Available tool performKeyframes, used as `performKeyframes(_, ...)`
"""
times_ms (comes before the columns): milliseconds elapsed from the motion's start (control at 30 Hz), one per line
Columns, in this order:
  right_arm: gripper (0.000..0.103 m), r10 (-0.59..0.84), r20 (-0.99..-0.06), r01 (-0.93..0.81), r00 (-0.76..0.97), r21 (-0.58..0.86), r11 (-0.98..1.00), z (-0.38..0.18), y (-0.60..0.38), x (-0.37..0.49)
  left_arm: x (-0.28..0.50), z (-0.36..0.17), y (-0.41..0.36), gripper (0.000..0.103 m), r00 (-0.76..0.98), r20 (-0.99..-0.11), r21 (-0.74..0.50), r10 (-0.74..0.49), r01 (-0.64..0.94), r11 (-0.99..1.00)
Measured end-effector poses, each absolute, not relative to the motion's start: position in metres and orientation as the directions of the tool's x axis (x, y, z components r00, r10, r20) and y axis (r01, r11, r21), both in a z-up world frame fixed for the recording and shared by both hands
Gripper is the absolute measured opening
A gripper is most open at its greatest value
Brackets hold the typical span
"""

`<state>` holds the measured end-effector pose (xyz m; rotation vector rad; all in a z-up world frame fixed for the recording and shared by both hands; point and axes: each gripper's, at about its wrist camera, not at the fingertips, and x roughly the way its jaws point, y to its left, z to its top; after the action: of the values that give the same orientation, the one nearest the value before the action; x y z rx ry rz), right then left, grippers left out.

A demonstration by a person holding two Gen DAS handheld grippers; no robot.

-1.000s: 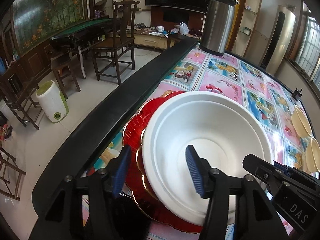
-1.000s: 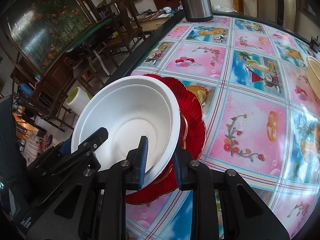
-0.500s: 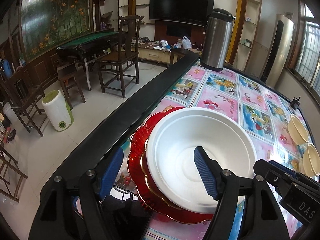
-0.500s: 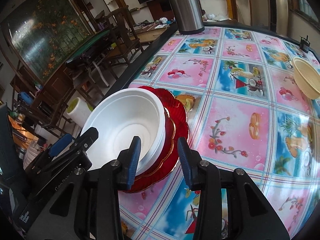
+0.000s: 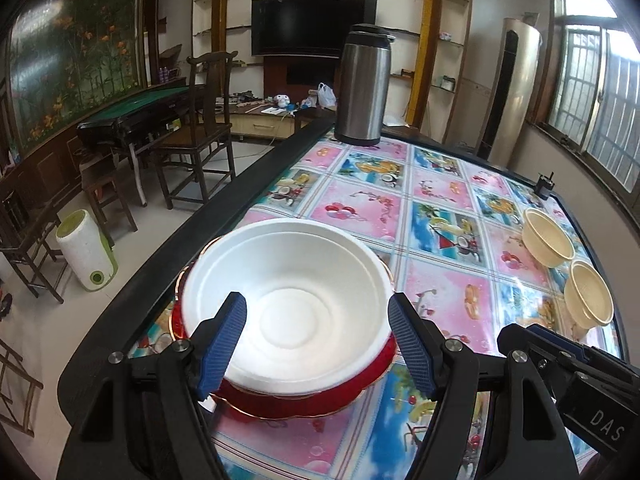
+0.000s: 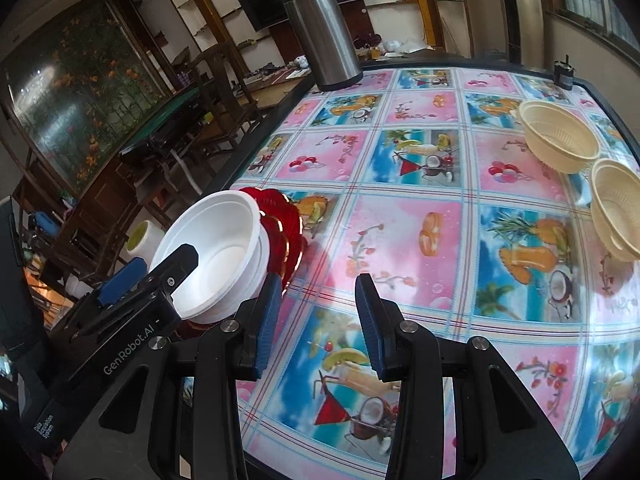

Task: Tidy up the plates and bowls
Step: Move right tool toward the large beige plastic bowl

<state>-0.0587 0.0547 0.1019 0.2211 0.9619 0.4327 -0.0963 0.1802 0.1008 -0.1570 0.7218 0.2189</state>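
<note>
A white bowl [image 5: 288,304] sits stacked on red gold-rimmed plates [image 5: 304,402] near the table's left edge; it also shows in the right wrist view [image 6: 216,256] with the red plates [image 6: 280,224] behind it. My left gripper [image 5: 318,344] is open and empty, pulled back above the bowl's near rim. My right gripper [image 6: 316,316] is open and empty, above the tablecloth to the right of the stack. Two cream bowls [image 5: 548,240] [image 5: 590,300] stand at the right, also seen in the right wrist view [image 6: 558,136] [image 6: 618,208].
A steel thermos [image 5: 362,84] stands at the table's far edge, also in the right wrist view [image 6: 320,32]. A small black object [image 6: 562,74] sits at the far right corner. The table has a black raised rim [image 5: 224,208]. Chairs and a white bin [image 5: 86,256] stand on the floor to the left.
Both grippers have drawn back and up from the white bowl. The right gripper's jaws have opened wider and let go of the bowl's rim; the bowl stays on the red plates.
</note>
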Motion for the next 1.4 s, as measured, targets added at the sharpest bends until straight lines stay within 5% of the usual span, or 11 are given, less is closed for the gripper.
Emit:
performKeyframes(233,0.047,0.412,-0.743,-0.185,0.528,0.373,0.909,0.102,0.009,-0.067,-0.092,0.099,0.133,0.073,0.733,-0.675,-0.042,0.088,-0.156,0.987)
performKeyframes(1400,0.047,0.199,-0.775,0.278,0.600,0.435,0.857,0.059,-0.237,-0.074,-0.029,0.068,-0.052,0.074,0.634,-0.763,-0.031,-0.124,0.156,0.987)
